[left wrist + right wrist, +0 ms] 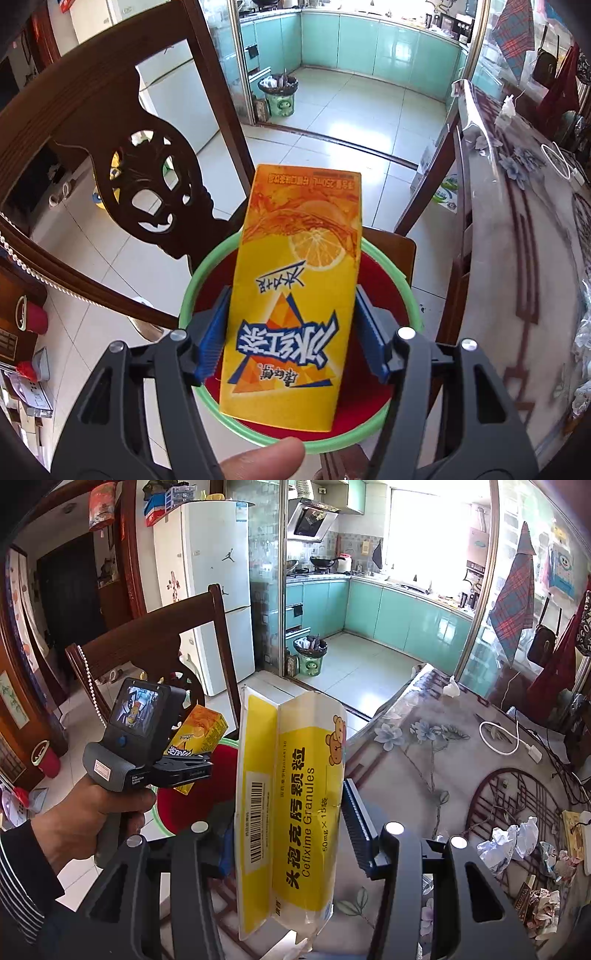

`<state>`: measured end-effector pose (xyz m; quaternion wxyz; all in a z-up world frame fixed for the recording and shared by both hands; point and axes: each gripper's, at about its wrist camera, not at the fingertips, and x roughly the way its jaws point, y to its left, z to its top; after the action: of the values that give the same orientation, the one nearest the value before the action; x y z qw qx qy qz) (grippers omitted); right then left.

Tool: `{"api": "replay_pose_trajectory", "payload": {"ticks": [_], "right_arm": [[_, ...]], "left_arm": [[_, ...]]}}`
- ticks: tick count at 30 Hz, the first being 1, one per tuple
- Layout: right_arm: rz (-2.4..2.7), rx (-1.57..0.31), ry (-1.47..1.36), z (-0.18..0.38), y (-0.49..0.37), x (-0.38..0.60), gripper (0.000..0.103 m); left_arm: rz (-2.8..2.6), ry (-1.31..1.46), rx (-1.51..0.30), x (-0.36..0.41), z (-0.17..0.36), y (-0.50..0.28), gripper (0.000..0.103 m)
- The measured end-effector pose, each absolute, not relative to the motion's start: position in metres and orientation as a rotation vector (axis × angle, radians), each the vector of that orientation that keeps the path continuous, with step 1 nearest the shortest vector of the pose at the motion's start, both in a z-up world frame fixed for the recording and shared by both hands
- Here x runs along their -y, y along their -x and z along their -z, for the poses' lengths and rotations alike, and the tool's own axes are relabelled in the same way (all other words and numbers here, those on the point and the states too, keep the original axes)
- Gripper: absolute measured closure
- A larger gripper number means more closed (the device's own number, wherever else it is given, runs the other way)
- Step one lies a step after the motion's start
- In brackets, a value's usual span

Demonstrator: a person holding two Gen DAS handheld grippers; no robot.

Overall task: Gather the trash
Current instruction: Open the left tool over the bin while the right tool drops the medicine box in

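Drop-off step, by my read: my left tongs [291, 332] carry the orange drink carton [295, 288] right over the green-rimmed bin [207, 258] on the chair seat, blue pads at its sides, though I cannot tell whether they still press. Next call: let the carton fall in, then bring over the right tongs [291, 834], clenched on the yellow-and-white medicine packet [291, 805] above the bench's near-left edge. The bin's red lining looks bare; crumpled paper [509, 842] waits at the bench's right edge.

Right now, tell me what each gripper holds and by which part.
The left gripper holds the yellow iced-tea carton by its two side faces; the right gripper clamps the flattened Cefixime Granules box across its width.
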<state>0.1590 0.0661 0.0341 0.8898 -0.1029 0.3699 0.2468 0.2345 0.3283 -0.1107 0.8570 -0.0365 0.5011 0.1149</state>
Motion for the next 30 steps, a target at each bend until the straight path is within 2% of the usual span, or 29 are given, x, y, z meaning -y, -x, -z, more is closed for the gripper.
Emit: {"api": "replay_pose_trajectory", "payload": {"ticks": [2, 7, 16, 30], "right_arm": [[-0.514, -0.772, 0.218, -0.03, -0.162, -0.069, 0.055], [-0.55, -0.776, 0.221, -0.024, -0.168, -0.087, 0.055], [-0.677, -0.791, 0.239, -0.006, -0.176, -0.161, 0.055], [-0.721, -0.852, 0.315, 0.054, -0.21, -0.266, 0.052]], "left_arm": [[-0.252, 0.07, -1.061, -0.325, 0.112, -0.238, 0.015], [-0.293, 0.108, -1.013, -0.338, 0.088, -0.234, 0.005], [-0.649, 0.109, -0.731, -0.398, -0.01, -0.177, 0.005], [-0.739, 0.201, -0.595, -0.435, -0.049, -0.138, 0.005]]}}
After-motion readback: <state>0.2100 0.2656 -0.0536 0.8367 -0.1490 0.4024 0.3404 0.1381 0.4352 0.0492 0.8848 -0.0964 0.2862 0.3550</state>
